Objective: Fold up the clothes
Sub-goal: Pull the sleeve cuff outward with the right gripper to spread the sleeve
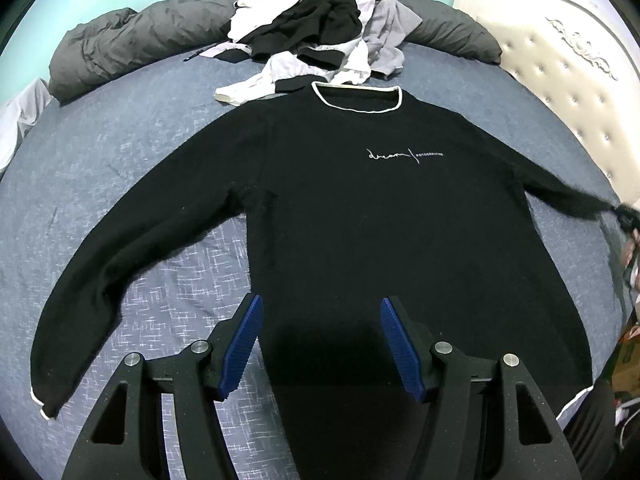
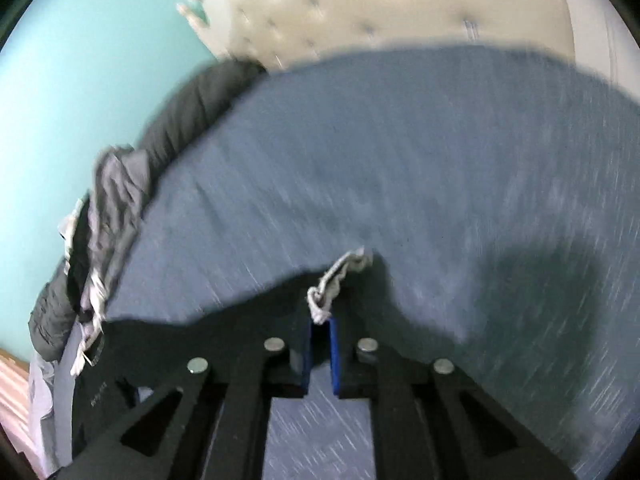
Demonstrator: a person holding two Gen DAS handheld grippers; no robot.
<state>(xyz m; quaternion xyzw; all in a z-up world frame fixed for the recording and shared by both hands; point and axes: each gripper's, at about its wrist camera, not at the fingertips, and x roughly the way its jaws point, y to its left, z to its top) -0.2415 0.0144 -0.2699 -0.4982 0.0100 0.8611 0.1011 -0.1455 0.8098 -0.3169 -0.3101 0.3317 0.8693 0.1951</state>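
A black long-sleeved sweater with white trim at the collar and cuffs lies face up on the blue bed sheet. Over its hem hovers my left gripper, open, with nothing between its blue pads. The left sleeve lies spread out on the sheet. The other sleeve is stretched out towards the right edge. In the blurred right wrist view, my right gripper is shut on that sleeve's cuff, and the white trim bunches above the fingers.
A pile of black, white and lilac clothes lies just beyond the collar. A dark grey duvet runs along the far side of the bed. The cream tufted headboard stands at right. A cardboard box sits off the bed's right edge.
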